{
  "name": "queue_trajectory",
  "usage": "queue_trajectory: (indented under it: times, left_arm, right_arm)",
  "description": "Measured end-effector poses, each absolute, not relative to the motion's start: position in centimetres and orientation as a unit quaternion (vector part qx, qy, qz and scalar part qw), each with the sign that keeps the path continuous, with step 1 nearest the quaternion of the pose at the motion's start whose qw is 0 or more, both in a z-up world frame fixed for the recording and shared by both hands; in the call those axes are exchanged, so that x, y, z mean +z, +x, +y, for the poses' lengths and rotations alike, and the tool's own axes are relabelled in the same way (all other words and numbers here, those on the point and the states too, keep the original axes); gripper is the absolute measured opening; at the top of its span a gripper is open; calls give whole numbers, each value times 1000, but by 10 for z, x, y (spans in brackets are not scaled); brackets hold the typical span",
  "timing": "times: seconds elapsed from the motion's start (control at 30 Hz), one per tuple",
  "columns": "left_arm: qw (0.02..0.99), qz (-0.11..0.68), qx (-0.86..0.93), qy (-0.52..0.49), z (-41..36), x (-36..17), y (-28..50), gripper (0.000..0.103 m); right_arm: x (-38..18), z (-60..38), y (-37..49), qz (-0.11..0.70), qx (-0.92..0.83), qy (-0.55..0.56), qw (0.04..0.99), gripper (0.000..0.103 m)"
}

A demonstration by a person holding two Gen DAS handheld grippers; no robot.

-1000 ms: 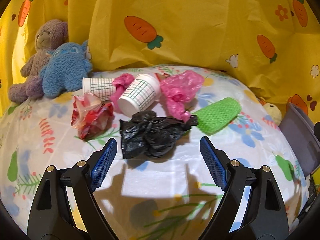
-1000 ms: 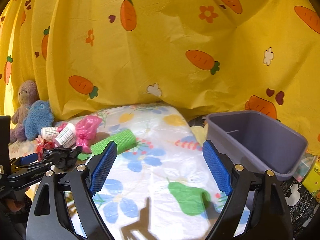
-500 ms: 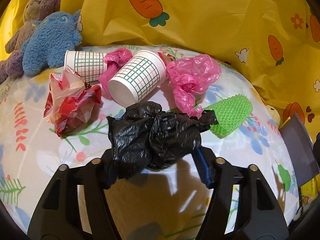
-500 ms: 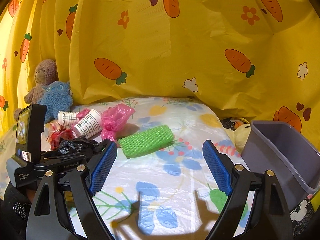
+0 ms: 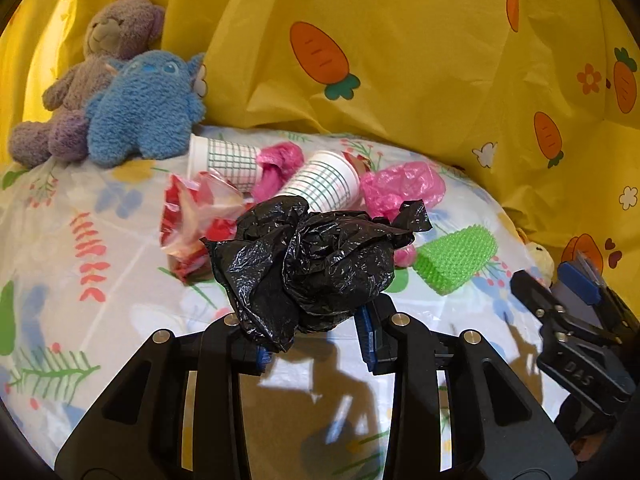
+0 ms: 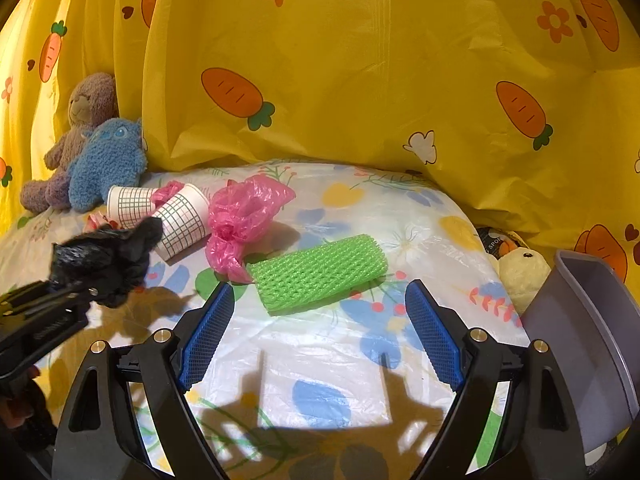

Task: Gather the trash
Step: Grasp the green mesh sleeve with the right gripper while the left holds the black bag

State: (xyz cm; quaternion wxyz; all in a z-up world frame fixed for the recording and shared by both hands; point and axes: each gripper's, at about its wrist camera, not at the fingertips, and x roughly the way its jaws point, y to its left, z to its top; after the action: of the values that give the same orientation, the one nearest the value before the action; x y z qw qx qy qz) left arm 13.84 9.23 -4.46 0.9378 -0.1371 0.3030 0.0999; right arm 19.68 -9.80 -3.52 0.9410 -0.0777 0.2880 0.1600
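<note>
My left gripper point(image 5: 316, 344) pinches a crumpled black plastic bag point(image 5: 316, 260) at the centre of the left wrist view, lifted above the flowered tablecloth point(image 5: 60, 240). My right gripper point(image 6: 320, 336) is spread wide at lower centre, just short of a green foam net point(image 6: 320, 276). Two checked paper cups point(image 6: 182, 226) and a pink bag point(image 6: 244, 216) lie at middle left; a grey bin point(image 6: 592, 320) sits at the right edge.

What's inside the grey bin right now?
Only part of the grey bin shows at the right wrist view's edge. The visible inner wall is bare; its bottom is out of sight, so contents are unknown.
</note>
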Motion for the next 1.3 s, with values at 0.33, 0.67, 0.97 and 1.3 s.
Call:
queue_trajectory:
  times: [0.33, 0.67, 0.97, 1.3]
  left_arm:
    - [940, 286, 122, -142, 107, -37, 113, 33]
    - [937, 291, 122, -152, 113, -41, 113, 33]
    - [937, 292, 117, -155, 114, -43, 112, 33]
    - [938, 291, 106, -156, 105, -42, 108, 33]
  right_arm:
    - [-68, -53, 231, 332, 141, -149, 921, 83]
    - [-80, -46, 255, 371, 124, -169, 905, 52]
    - [-76, -60, 249, 367, 130, -154, 908, 6]
    - [-39, -95, 183, 299, 192, -100, 929, 4]
